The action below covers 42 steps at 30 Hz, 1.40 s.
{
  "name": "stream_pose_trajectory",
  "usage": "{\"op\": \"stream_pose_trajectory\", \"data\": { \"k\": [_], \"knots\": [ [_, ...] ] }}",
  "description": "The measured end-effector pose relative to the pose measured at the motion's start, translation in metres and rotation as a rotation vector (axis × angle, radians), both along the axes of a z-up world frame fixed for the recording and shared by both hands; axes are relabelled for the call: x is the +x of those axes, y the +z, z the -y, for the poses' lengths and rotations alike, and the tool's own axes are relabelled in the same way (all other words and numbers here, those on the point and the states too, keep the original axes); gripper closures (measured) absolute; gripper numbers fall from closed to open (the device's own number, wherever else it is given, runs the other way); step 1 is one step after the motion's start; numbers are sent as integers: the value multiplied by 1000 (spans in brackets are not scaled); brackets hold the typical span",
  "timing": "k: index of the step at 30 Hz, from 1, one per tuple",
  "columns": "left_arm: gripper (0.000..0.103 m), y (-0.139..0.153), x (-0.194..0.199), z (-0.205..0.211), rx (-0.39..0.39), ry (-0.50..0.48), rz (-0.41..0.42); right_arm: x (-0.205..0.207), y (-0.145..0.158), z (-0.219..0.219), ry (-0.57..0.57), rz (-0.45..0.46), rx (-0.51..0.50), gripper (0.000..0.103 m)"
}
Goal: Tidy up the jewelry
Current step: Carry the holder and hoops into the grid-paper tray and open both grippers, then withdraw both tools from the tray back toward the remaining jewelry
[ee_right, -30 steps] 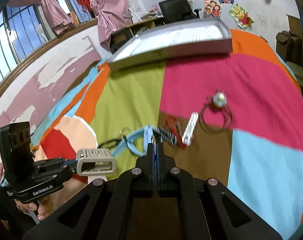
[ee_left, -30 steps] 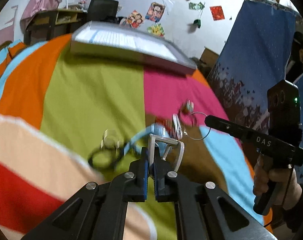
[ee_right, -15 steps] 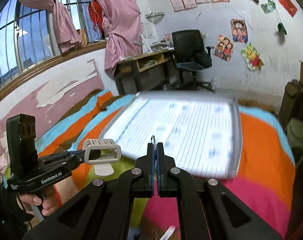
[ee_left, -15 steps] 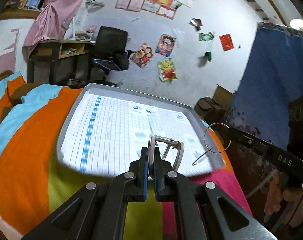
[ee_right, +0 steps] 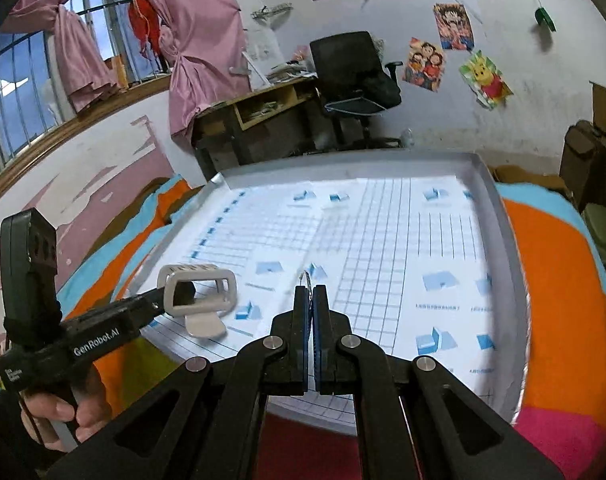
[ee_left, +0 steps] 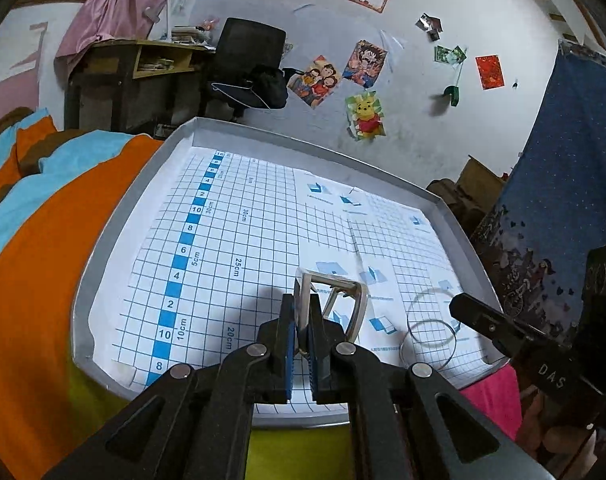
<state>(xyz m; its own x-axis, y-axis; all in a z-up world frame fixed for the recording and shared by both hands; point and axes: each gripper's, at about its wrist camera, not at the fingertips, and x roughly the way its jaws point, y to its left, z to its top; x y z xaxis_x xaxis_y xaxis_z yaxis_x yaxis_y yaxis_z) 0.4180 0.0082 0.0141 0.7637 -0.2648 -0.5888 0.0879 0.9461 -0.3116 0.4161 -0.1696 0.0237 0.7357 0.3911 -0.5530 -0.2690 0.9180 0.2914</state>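
Note:
My left gripper (ee_left: 301, 316) is shut on a white rectangular hair clip (ee_left: 339, 300) and holds it just above the near part of the tray (ee_left: 103, 248). The clip also shows in the right wrist view (ee_right: 201, 290). My right gripper (ee_right: 311, 300) is shut on a thin wire ring (ee_left: 431, 328), held over the tray's near right corner; only the ring's edge (ee_right: 305, 277) shows between the right fingers. The shallow grey tray is lined with blue-gridded paper (ee_right: 383, 248) and lies on the striped bedspread (ee_left: 31, 280).
A desk (ee_right: 263, 120) and a black office chair (ee_right: 355, 72) stand beyond the tray's far edge. A blue patterned panel (ee_left: 563, 184) stands to the right of the tray. Pink curtains (ee_right: 199, 40) hang by the window at left.
Both grippers have moved forward from the jewelry pile on the bedspread to over the tray, carrying the clip and the ring. The pile has left both views.

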Motion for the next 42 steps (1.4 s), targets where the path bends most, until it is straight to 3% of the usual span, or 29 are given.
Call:
{"op": "stream_pose_trajectory", "data": {
  "k": [3, 4, 5, 7, 12, 15, 16, 18, 19, 25, 29, 42],
  "knots": [
    [69, 0, -4, 1, 23, 18, 3, 1, -8, 0, -5, -5, -12, 100],
    [55, 0, -5, -1, 20, 25, 7, 2, -10, 0, -8, -8, -21, 100],
    [34, 1, -6, -5, 20, 37, 11, 3, -12, 0, -12, -13, -26, 100],
    [22, 1, -12, -7, 20, 63, 28, 4, -15, 2, -21, -23, -24, 100],
    [20, 6, -24, -4, 59, 54, 71, 0, -18, 6, -27, -17, -31, 99],
    [9, 12, -32, -3, 73, 62, 115, -6, -16, 8, -35, -3, -39, 98],
    [9, 15, -33, -3, 73, 70, 120, -8, -15, 9, -39, 2, -43, 95],
    [9, 17, -31, -5, 67, 68, 108, -11, -14, 11, -50, 10, -45, 69],
    [9, 18, -30, -5, 61, 70, 101, -13, -13, 13, -58, 15, -42, 64],
    [6, 32, -48, -9, 56, 80, 163, -26, 2, 20, -75, 55, -42, 62],
    [1, 44, -70, -10, 62, 100, 233, -43, 15, 23, -101, 123, -42, 44],
    [0, 67, -162, -8, 115, 125, 346, -133, 64, 33, -149, 302, -45, 13]
  ]
}}
